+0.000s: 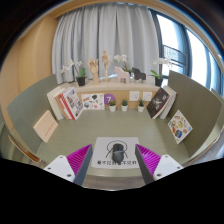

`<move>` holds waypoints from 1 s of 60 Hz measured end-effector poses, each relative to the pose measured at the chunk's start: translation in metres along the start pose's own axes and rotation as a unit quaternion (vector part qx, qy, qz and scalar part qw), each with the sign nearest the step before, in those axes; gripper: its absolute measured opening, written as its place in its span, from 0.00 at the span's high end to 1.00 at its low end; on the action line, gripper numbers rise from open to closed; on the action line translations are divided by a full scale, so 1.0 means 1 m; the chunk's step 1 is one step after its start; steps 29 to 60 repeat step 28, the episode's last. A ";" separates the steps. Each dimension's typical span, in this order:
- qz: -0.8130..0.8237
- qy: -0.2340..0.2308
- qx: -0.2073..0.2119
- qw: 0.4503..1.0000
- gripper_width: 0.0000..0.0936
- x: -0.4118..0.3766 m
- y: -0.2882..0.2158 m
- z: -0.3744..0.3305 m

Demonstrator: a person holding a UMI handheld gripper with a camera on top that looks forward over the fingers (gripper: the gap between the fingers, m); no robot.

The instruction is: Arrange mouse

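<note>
Hand-held gripper (pixel 112 168): fingers spread | mouse (pixel 117 151): on white mat (pixel 112 153), between and just ahead of fingertips

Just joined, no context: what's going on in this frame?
A person-held gripper hovers over a desk, its fingers open and holding nothing. Just ahead of the fingers, a dark mouse rests on a white mat, untouched. Beyond them, books, small potted plants and a wooden figure line the back of the desk in front of a curtained window.
</note>
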State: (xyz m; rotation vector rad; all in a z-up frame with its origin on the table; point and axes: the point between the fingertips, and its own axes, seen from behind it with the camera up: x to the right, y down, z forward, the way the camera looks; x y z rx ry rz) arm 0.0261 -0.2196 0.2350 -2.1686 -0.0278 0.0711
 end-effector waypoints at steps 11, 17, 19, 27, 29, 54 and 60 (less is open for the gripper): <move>0.002 -0.016 0.042 0.999 0.10 -0.002 -0.016 -0.057; 0.006 -0.042 0.055 0.998 0.10 -0.011 -0.015 -0.084; 0.005 -0.047 0.061 0.997 0.10 -0.013 -0.015 -0.091; -0.005 -0.052 0.073 0.996 0.10 -0.017 -0.016 -0.109; -0.006 -0.051 0.074 0.996 0.10 -0.016 -0.016 -0.110; -0.006 -0.051 0.074 0.996 0.10 -0.016 -0.016 -0.110; -0.006 -0.051 0.074 0.996 0.10 -0.016 -0.016 -0.110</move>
